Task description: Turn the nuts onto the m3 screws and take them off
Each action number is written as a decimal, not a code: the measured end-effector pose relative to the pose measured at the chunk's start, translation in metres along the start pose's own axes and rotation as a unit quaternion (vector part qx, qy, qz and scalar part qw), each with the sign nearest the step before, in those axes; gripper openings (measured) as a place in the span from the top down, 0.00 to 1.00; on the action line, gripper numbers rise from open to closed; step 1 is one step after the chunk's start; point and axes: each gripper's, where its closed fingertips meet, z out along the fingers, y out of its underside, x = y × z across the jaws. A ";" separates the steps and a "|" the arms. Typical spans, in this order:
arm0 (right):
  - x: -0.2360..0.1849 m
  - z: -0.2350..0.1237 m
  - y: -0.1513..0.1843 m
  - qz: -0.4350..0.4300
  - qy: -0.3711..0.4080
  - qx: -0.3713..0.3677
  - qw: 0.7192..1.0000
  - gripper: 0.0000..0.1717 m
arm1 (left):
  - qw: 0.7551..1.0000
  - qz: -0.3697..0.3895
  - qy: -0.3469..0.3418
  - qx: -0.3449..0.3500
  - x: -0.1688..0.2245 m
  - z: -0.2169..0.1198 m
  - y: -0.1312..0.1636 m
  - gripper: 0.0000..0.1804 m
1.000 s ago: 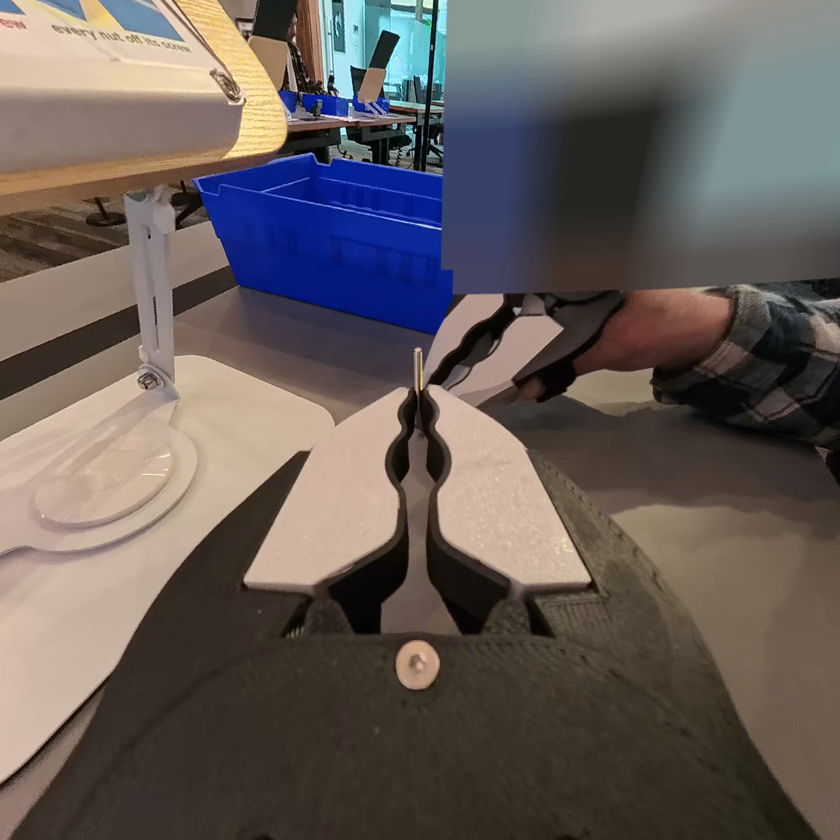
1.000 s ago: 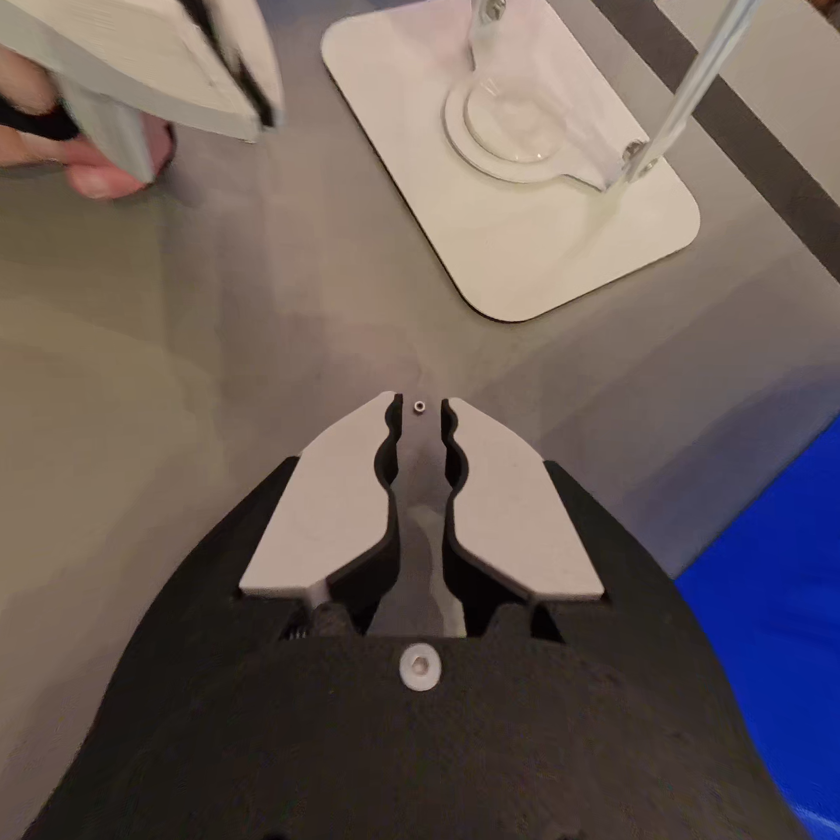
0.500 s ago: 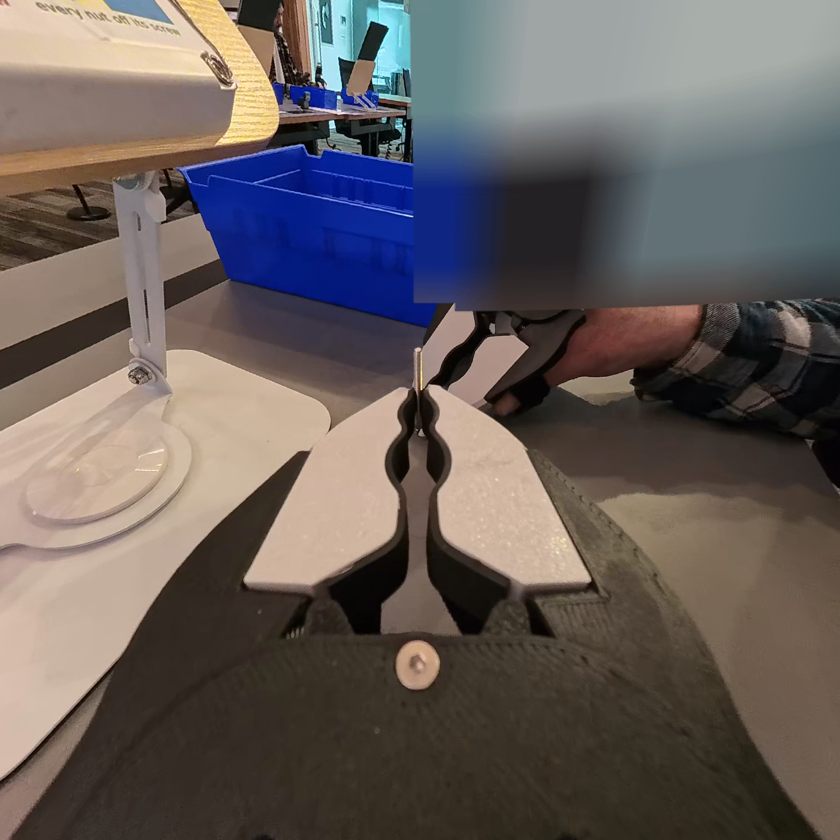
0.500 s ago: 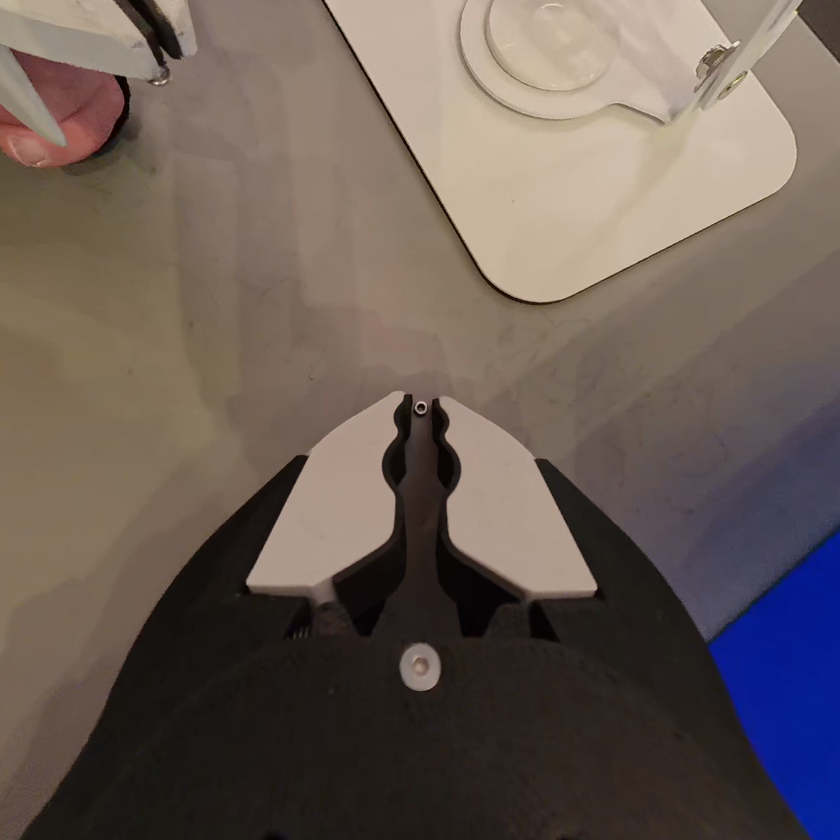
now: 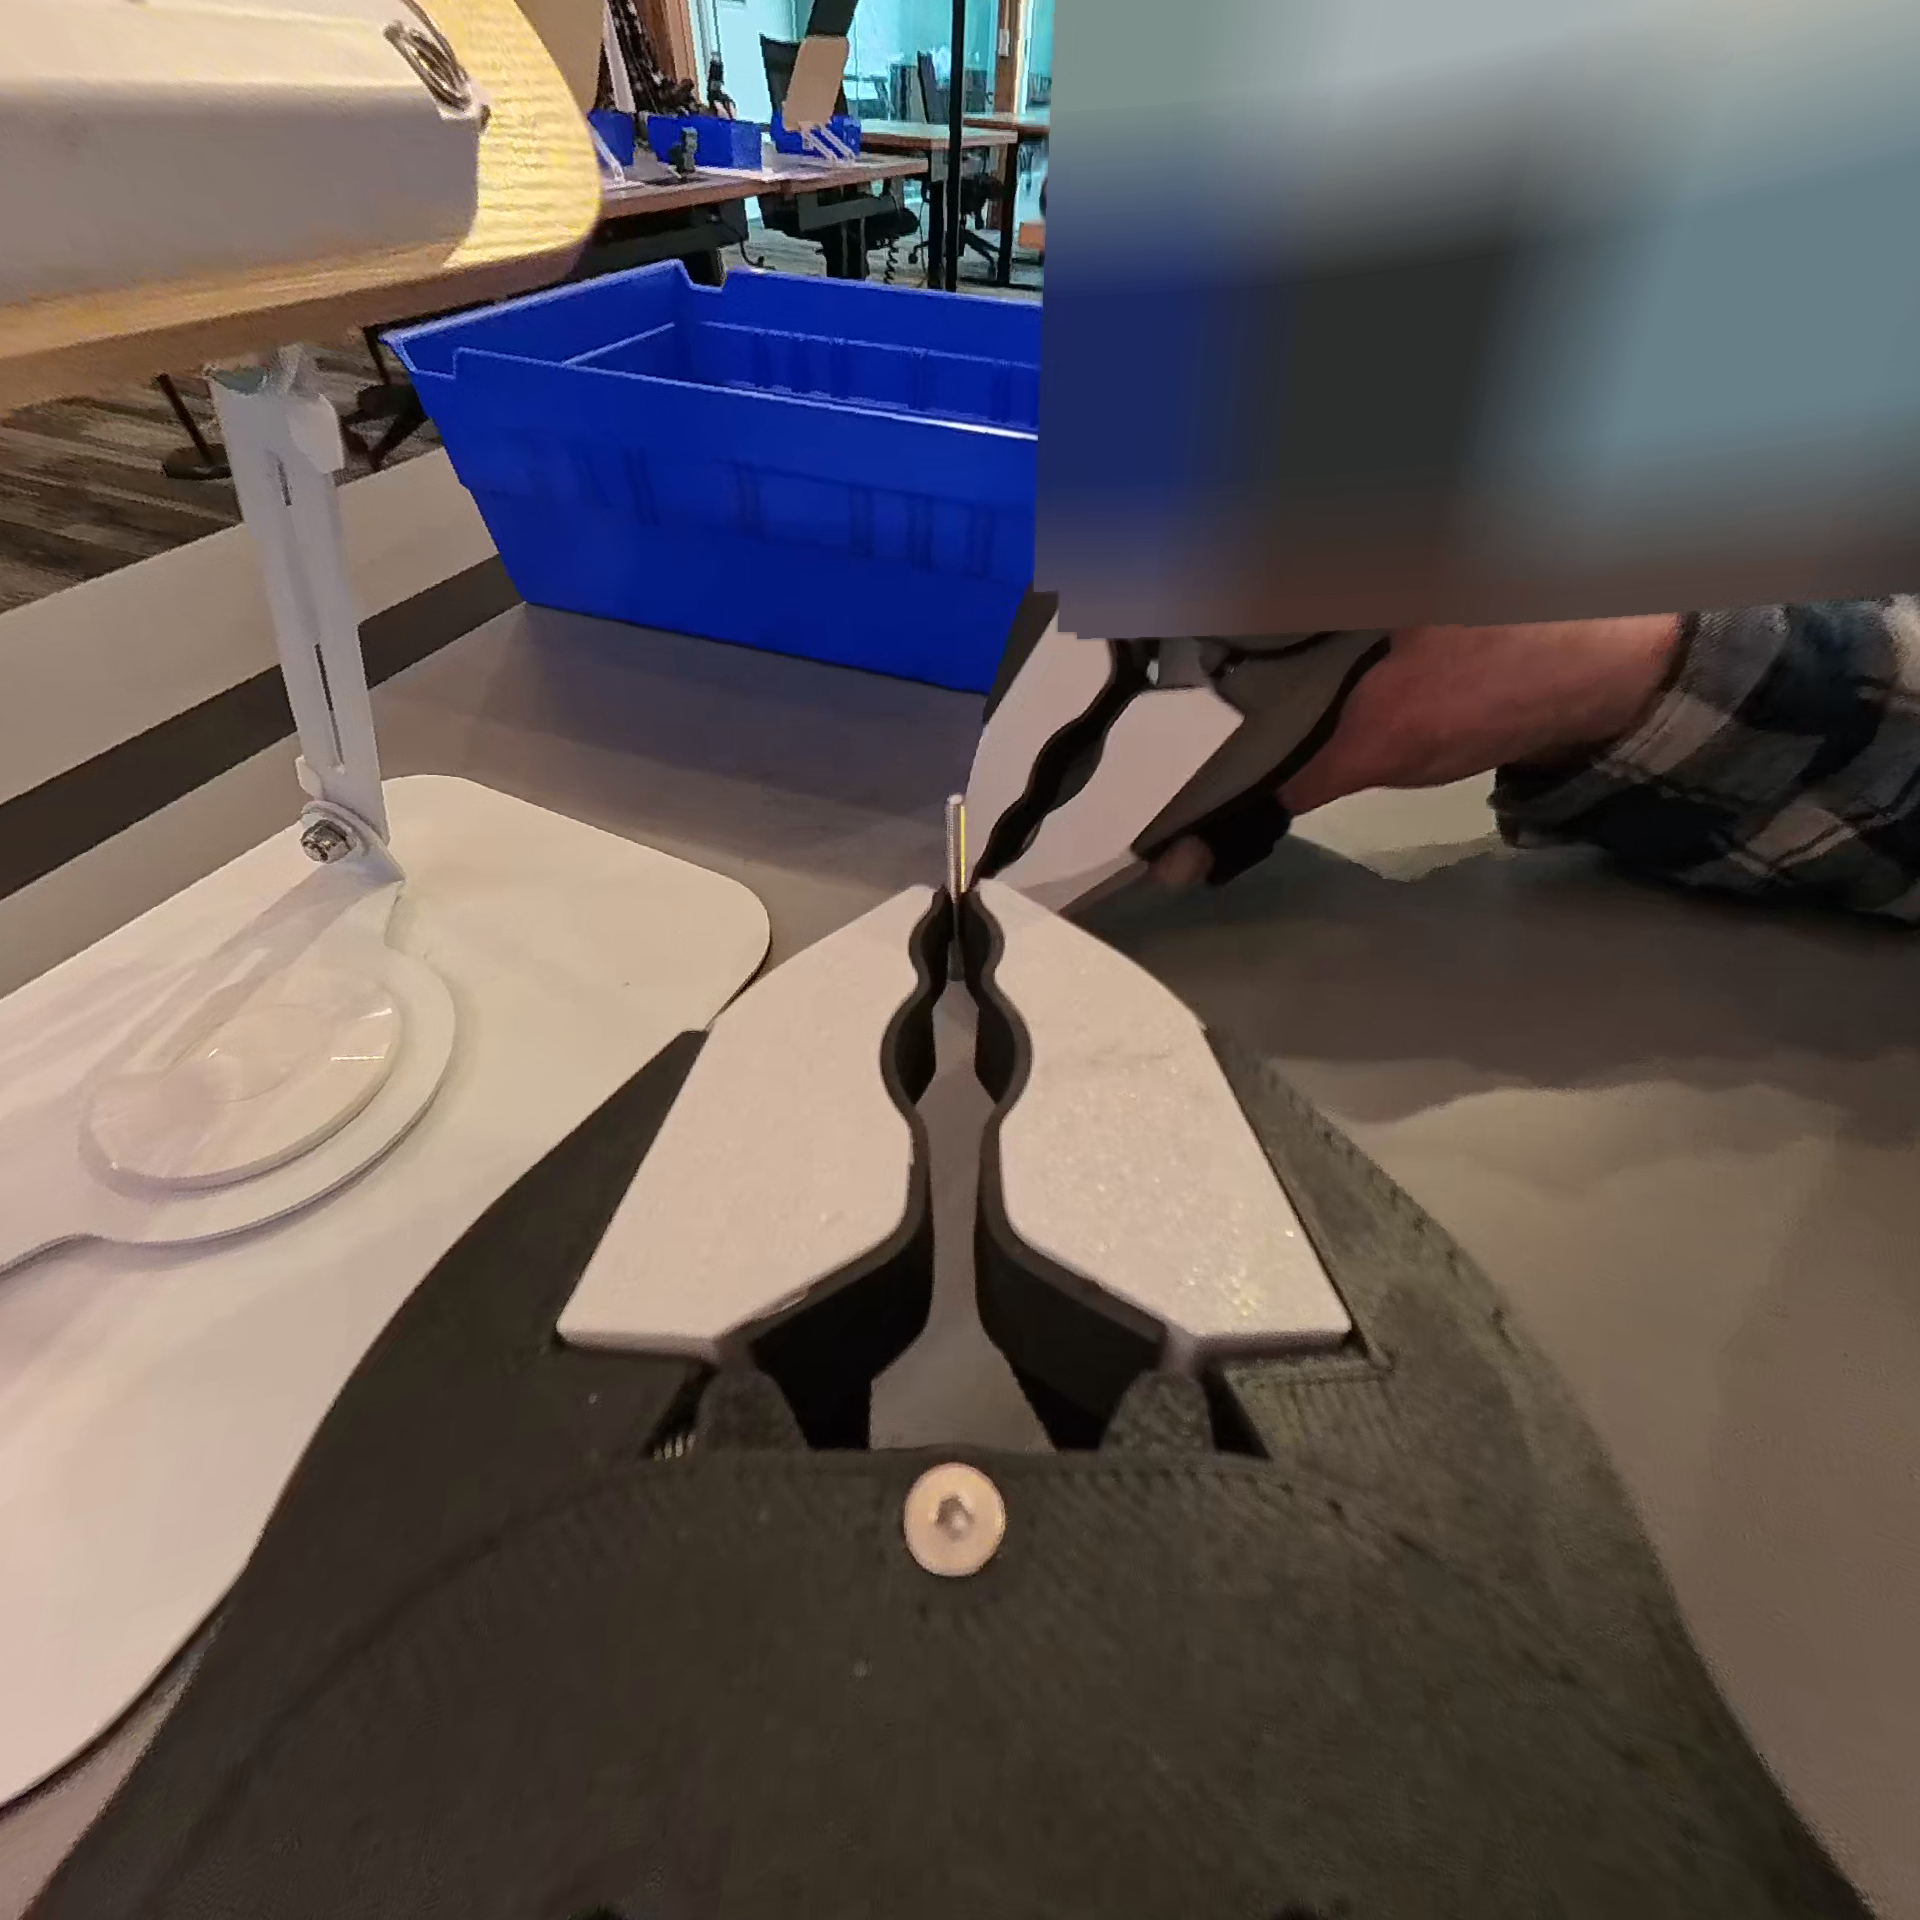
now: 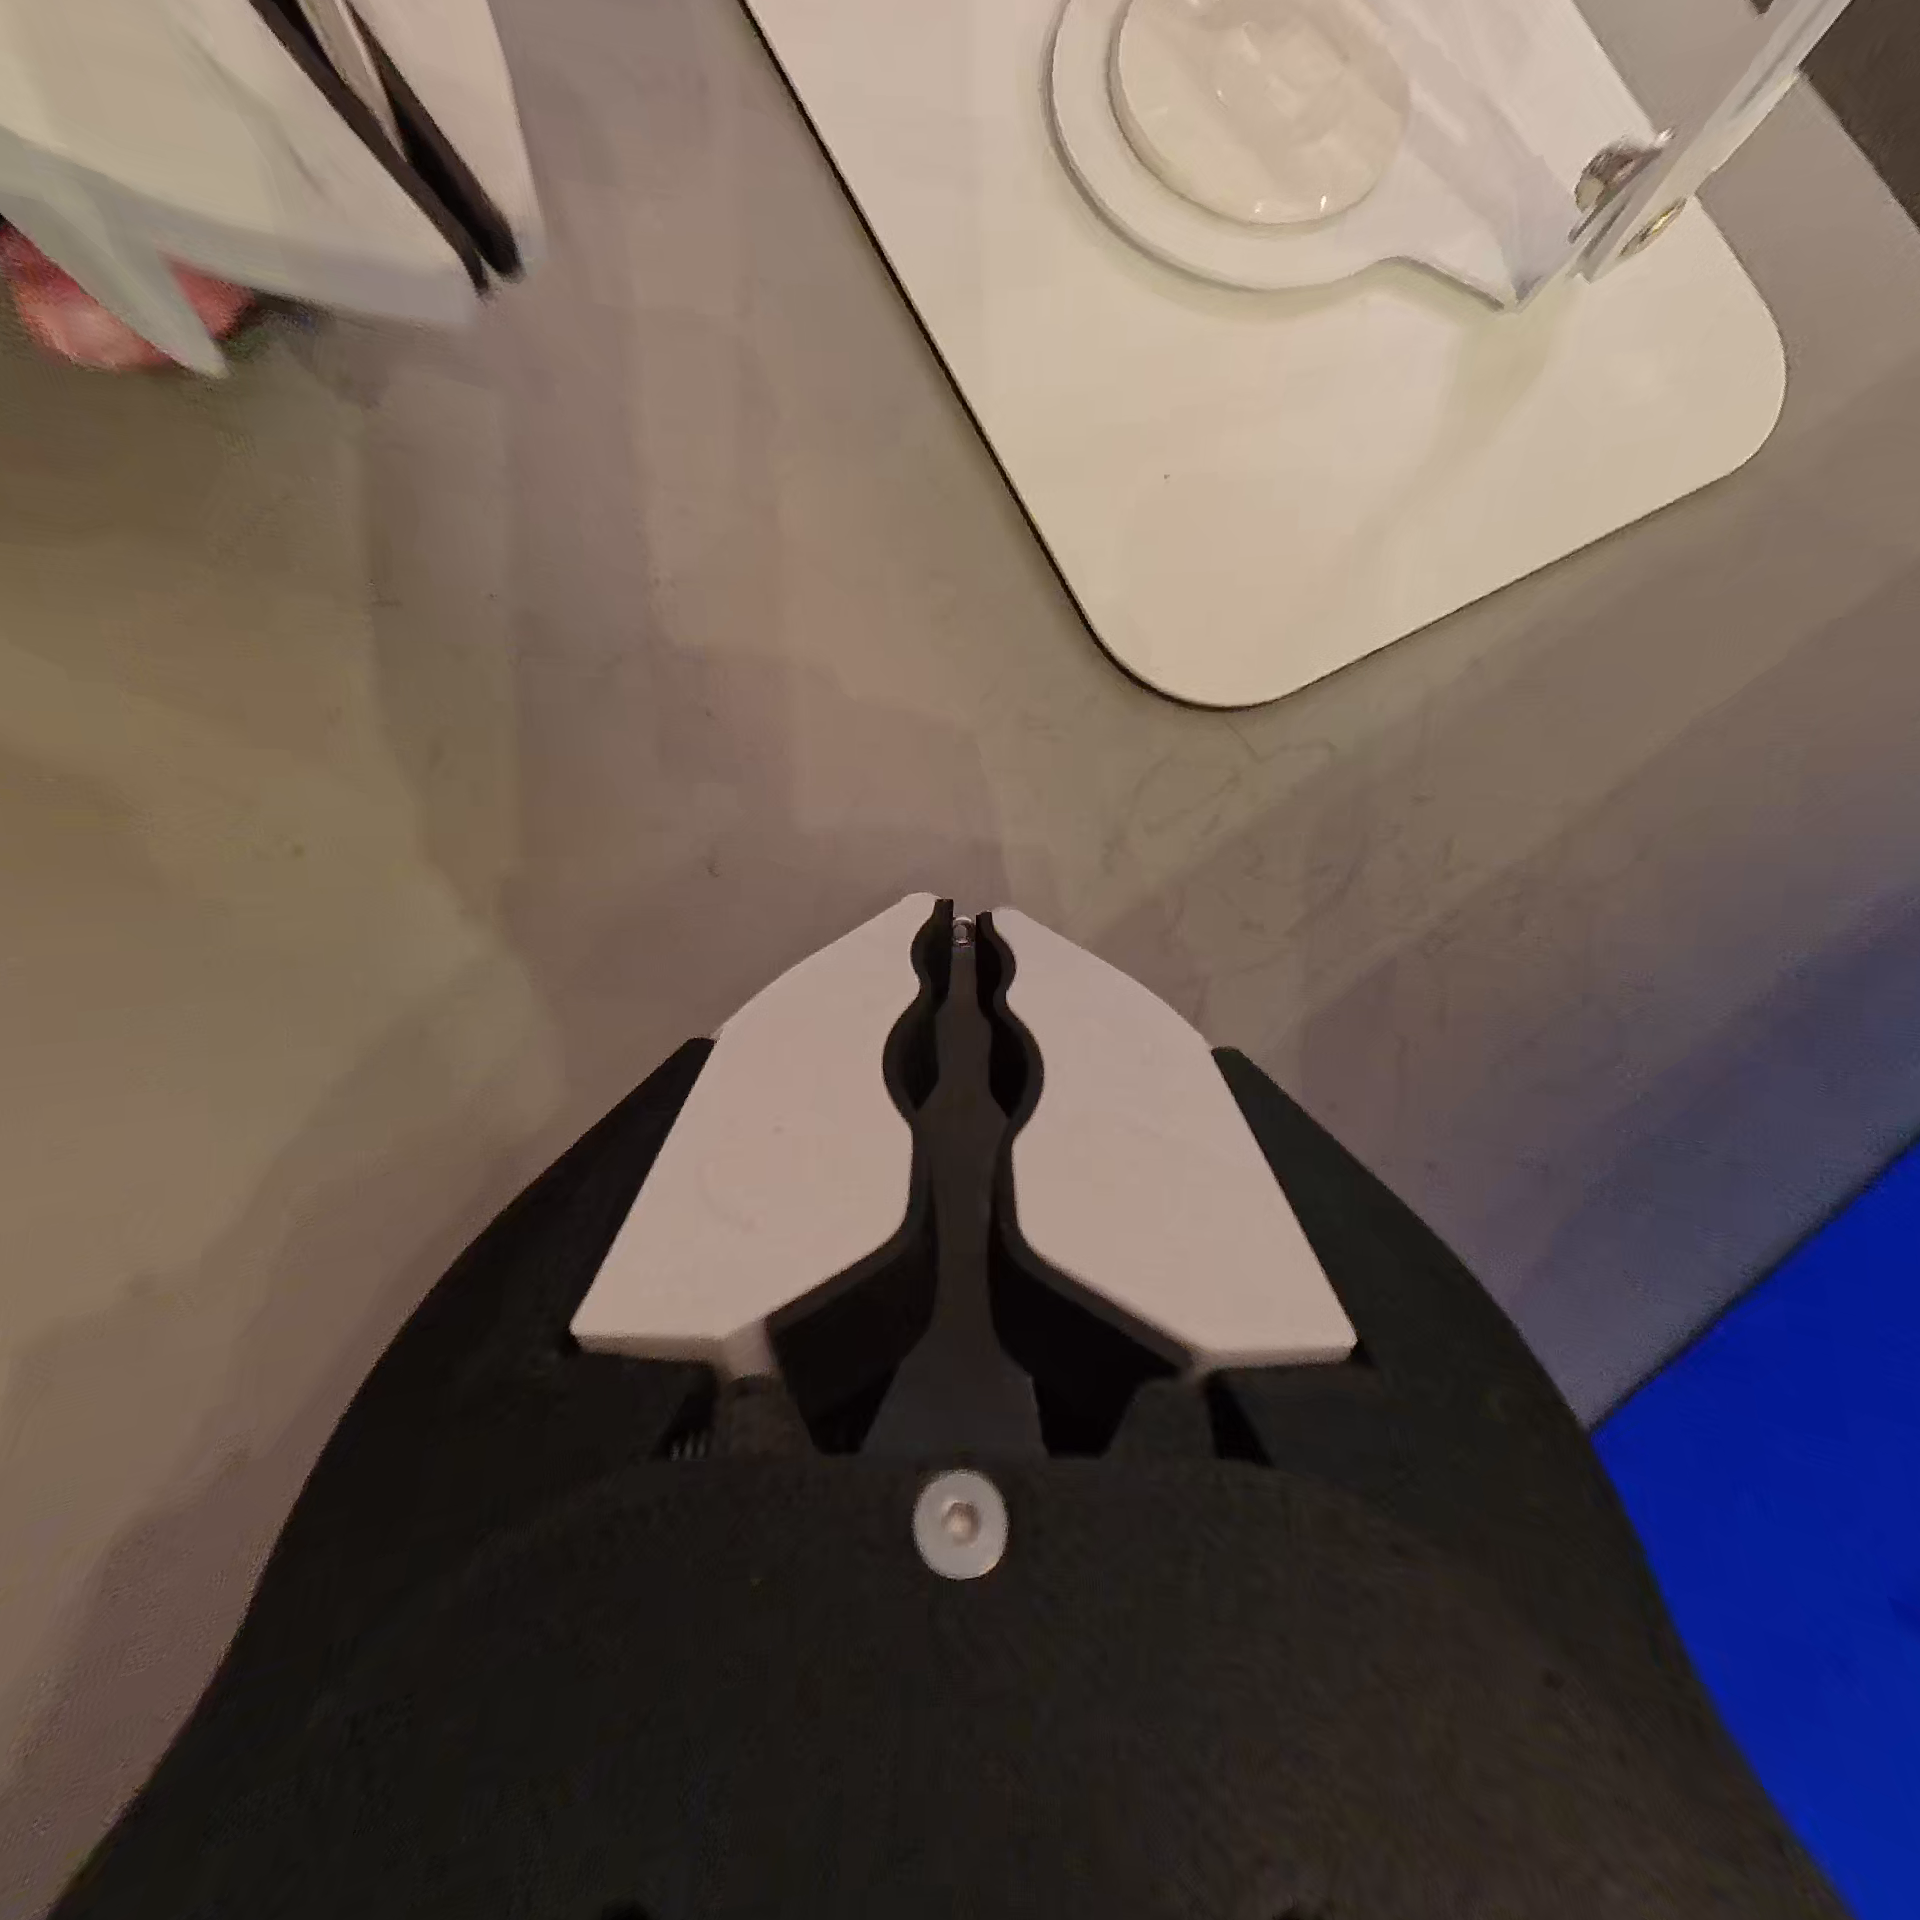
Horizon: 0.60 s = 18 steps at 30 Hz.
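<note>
Grey bench [image 6: 520, 623], blue bin [image 5: 748, 499], white stand base [image 6: 1351, 468] (office desks behind). Left gripper [image 5: 954, 914] pinches upright screw [image 5: 954, 852]; right gripper [image 6: 962, 925] pinches small nut [image 6: 962, 928].

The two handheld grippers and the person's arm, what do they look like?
Both the left gripper and right gripper have a black textured body, pale grey fingers with wavy black inner pads, and one silver screw at the base. The arm wears a dark plaid sleeve.

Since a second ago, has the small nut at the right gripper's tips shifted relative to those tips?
No. The small nut sits at the same spot between the right gripper tips, but the fingers have closed in on it from a wider gap.
</note>
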 end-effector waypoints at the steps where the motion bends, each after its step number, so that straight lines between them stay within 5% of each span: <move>1: -0.002 -0.004 -0.005 0.001 -0.006 0.012 1.000 0.97 | 1.000 0.008 -0.002 -0.007 0.000 0.001 0.002 0.99; 9: -0.035 -0.053 -0.073 -0.046 -0.062 0.139 0.987 0.98 | 0.997 0.070 -0.010 -0.033 0.006 0.005 0.008 0.99; 18: -0.057 -0.054 -0.091 -0.112 -0.066 0.146 0.981 0.98 | 0.991 0.130 -0.021 -0.037 0.013 0.006 0.005 0.99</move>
